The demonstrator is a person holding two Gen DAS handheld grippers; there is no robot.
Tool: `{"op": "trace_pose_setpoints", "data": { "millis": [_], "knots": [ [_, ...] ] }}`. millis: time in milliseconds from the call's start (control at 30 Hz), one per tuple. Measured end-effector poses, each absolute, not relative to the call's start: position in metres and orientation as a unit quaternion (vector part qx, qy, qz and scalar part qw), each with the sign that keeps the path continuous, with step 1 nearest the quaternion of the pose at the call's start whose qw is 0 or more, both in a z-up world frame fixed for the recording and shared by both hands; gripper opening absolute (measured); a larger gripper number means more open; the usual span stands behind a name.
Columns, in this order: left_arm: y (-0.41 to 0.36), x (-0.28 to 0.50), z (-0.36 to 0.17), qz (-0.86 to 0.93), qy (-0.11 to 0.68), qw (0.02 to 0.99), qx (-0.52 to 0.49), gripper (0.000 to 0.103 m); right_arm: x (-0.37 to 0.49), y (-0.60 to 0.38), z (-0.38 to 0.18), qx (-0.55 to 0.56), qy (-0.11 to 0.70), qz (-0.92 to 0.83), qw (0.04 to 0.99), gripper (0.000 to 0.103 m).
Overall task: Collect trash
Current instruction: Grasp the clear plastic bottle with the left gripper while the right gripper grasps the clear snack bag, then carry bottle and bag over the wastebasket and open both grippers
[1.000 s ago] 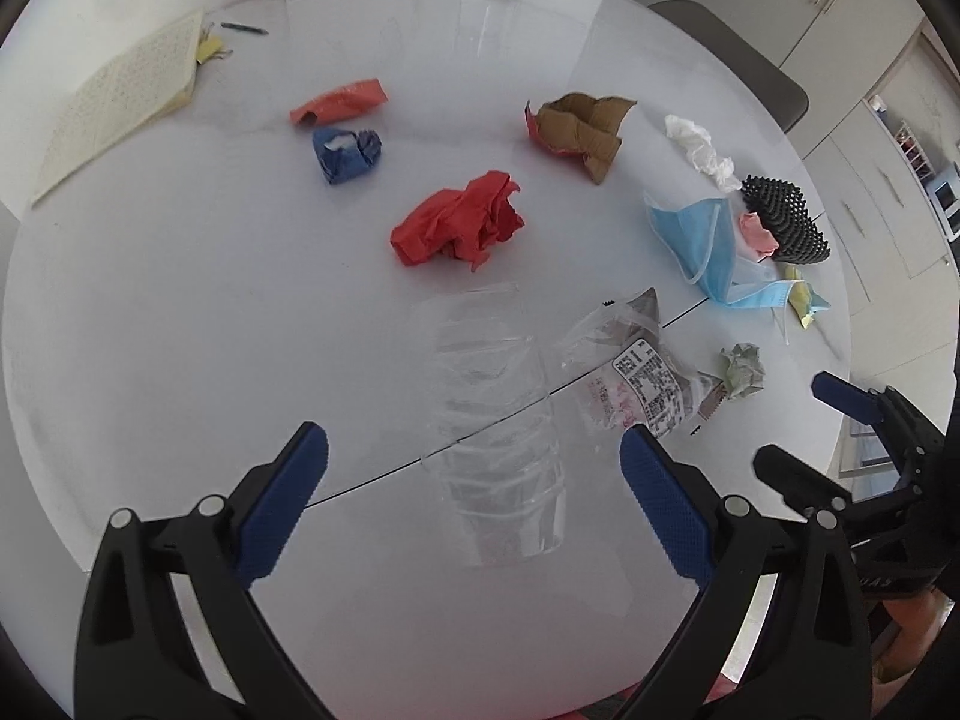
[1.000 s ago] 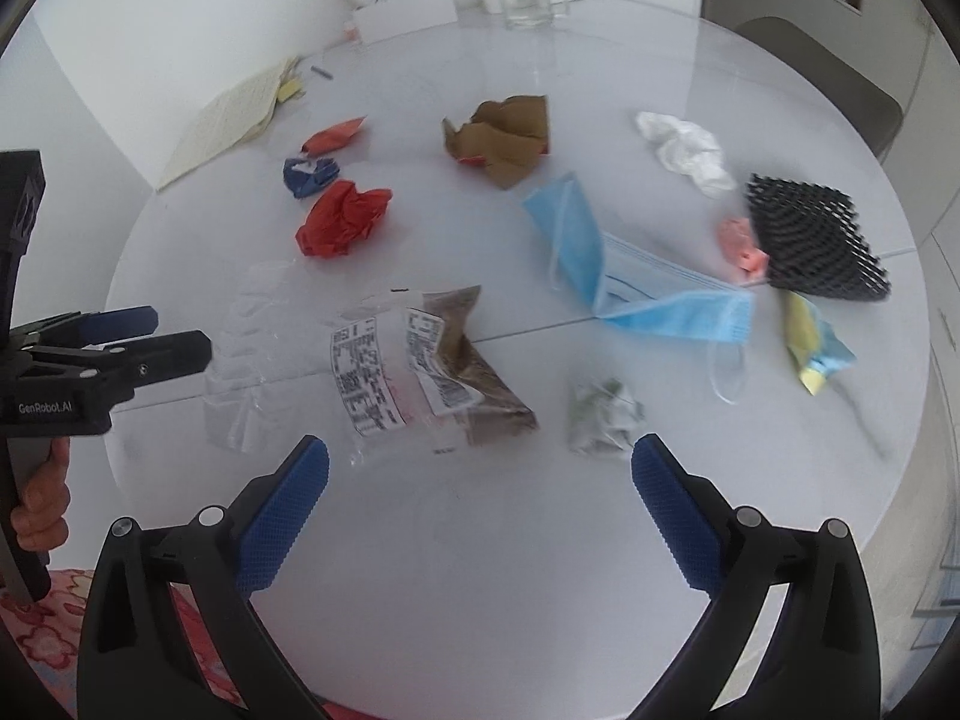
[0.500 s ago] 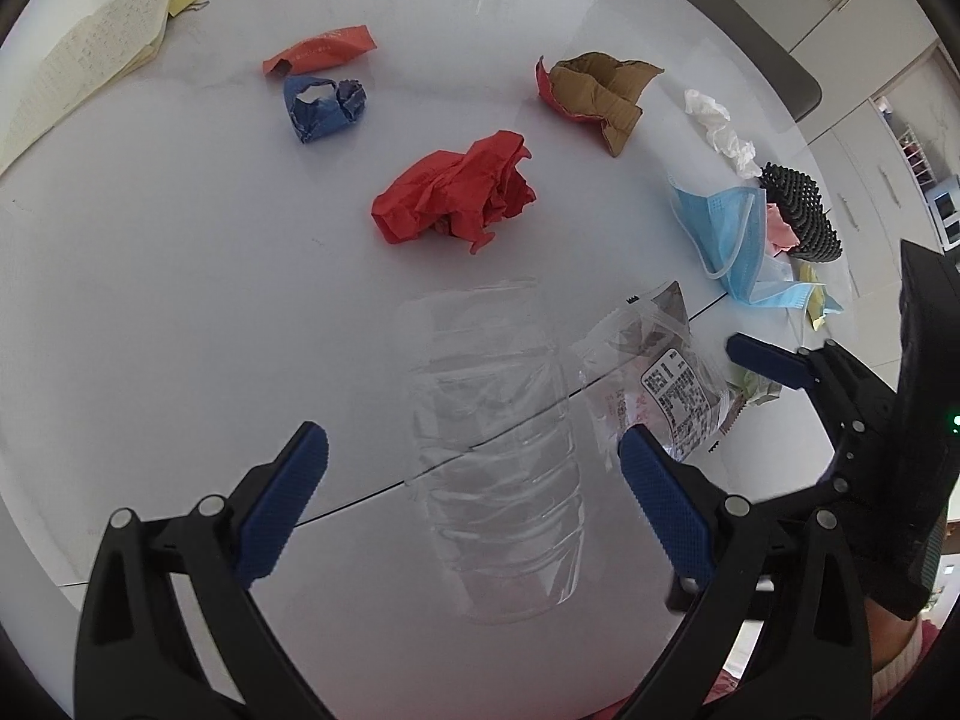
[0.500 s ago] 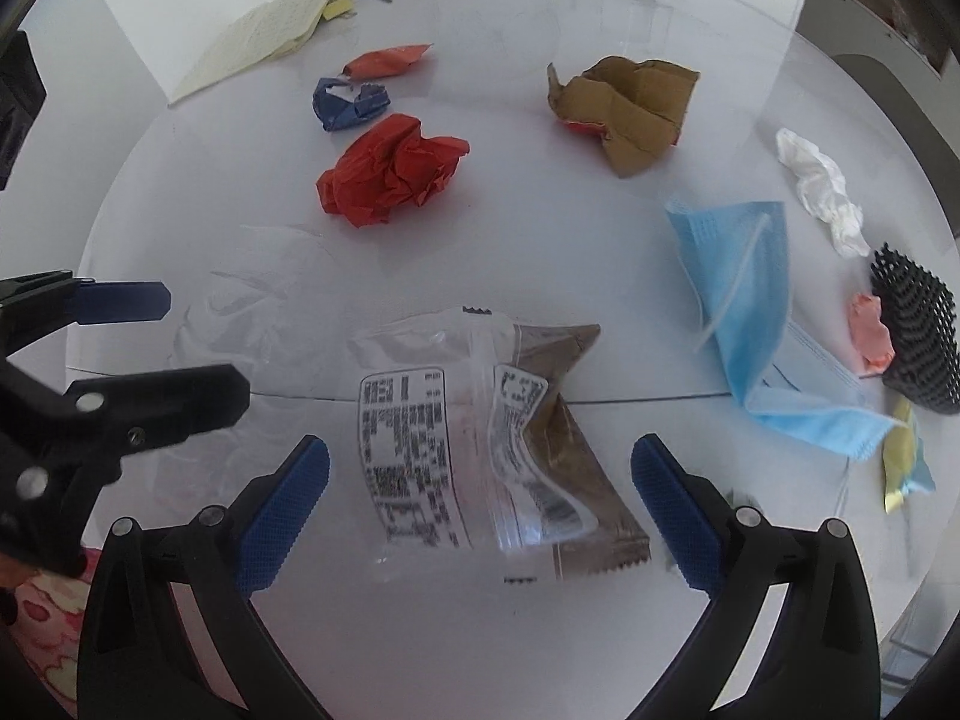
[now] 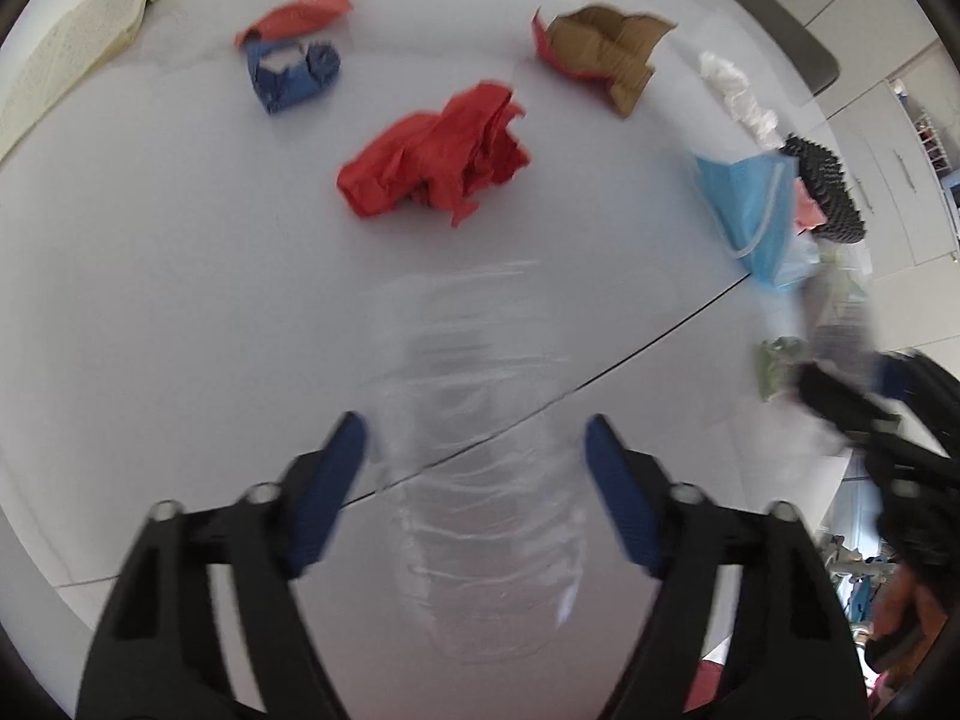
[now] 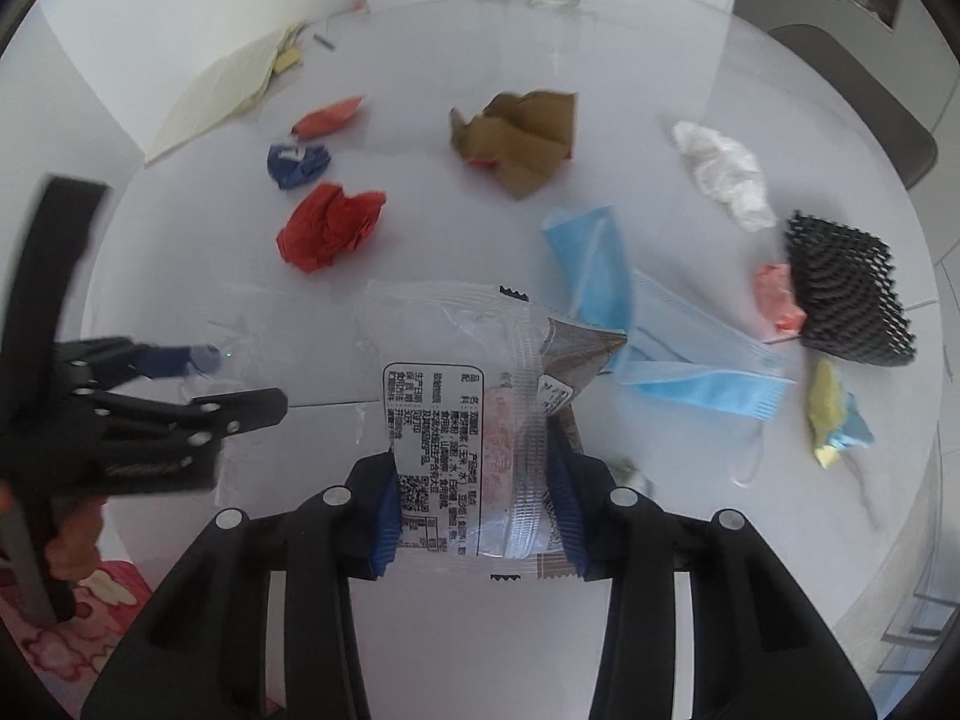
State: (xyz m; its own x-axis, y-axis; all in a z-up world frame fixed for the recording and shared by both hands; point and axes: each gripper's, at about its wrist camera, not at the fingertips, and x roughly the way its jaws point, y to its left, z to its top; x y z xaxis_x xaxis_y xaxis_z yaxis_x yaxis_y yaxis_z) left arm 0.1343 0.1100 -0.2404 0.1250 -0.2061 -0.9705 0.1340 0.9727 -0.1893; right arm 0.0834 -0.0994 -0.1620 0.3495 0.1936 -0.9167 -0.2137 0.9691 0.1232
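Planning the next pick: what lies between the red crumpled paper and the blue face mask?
In the right wrist view, only bare white table lies between the red crumpled paper and the blue face mask.

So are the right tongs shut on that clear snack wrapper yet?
Yes, shut: the right tongs press both blue pads against the sides of the clear snack wrapper.

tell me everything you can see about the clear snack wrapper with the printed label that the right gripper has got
The snack wrapper is a crinkled clear plastic packet with serrated ends, a ribbed seam down its length and a white panel of black print with a small code. A brownish wrapper shows behind its right side, with something pinkish seen through the film. The right gripper is shut on its lower part, blue pads pressing both sides. Its upper part fans out towards the white table.
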Motion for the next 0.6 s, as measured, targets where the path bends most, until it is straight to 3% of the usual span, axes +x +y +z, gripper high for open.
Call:
{"op": "trace_pose_setpoints", "data": {
  "millis": [333, 600],
  "knots": [
    [0.080, 0.120, -0.224, -0.143, 0.636, 0.758, -0.003, 0.062, 0.011, -0.197, -0.119, 0.070, 0.525, 0.036, 0.848, 0.042],
    [-0.044, 0.052, -0.173, -0.314, 0.593, 0.738, 0.064, 0.063, -0.085, -0.286, -0.147, 0.131, 0.543, -0.065, 0.827, 0.042]
  ]
}}
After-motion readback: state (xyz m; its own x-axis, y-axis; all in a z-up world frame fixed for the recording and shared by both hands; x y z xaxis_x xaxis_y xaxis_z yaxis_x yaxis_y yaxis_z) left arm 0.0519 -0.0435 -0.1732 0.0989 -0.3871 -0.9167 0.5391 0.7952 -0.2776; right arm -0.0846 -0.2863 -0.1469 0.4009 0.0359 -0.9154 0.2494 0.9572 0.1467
